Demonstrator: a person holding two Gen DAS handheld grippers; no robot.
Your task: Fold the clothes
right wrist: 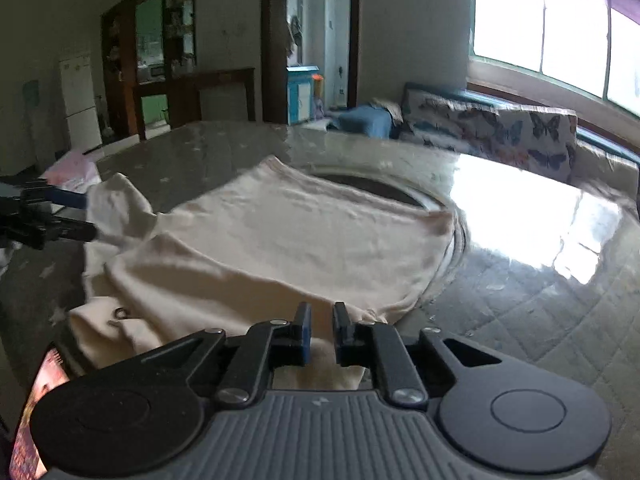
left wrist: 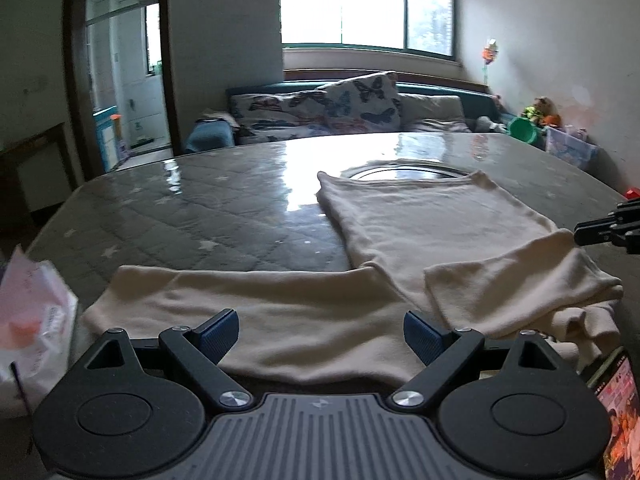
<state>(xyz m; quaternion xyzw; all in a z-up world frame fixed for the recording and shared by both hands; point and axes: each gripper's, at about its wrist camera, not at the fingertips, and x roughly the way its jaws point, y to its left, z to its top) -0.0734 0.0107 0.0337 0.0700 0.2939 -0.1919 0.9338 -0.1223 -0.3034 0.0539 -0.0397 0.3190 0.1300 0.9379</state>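
A cream long-sleeved top [left wrist: 432, 224] lies flat on the round table [left wrist: 192, 208], which has a grey quilted star cover. One sleeve [left wrist: 248, 304] stretches out to the left. My left gripper [left wrist: 320, 320] hovers over that sleeve, open wide, with nothing between its blue pads. The other sleeve [left wrist: 516, 280] is folded across the body. My right gripper [right wrist: 322, 320] sits at the garment's near edge [right wrist: 256, 288], its jaws a narrow gap apart with cloth showing below and nothing pinched. Each gripper also shows in the other's view, the right gripper [left wrist: 596, 226] beside the folded sleeve and the left gripper [right wrist: 86, 216] at the far sleeve.
A dark turntable ring [left wrist: 404, 172] sits at the table's centre, partly under the top. A phone [left wrist: 618, 412] lies at the near edge, and a pink-and-white plastic bag [left wrist: 36, 320] at the left. A sofa with butterfly cushions [left wrist: 352, 108] stands behind the table.
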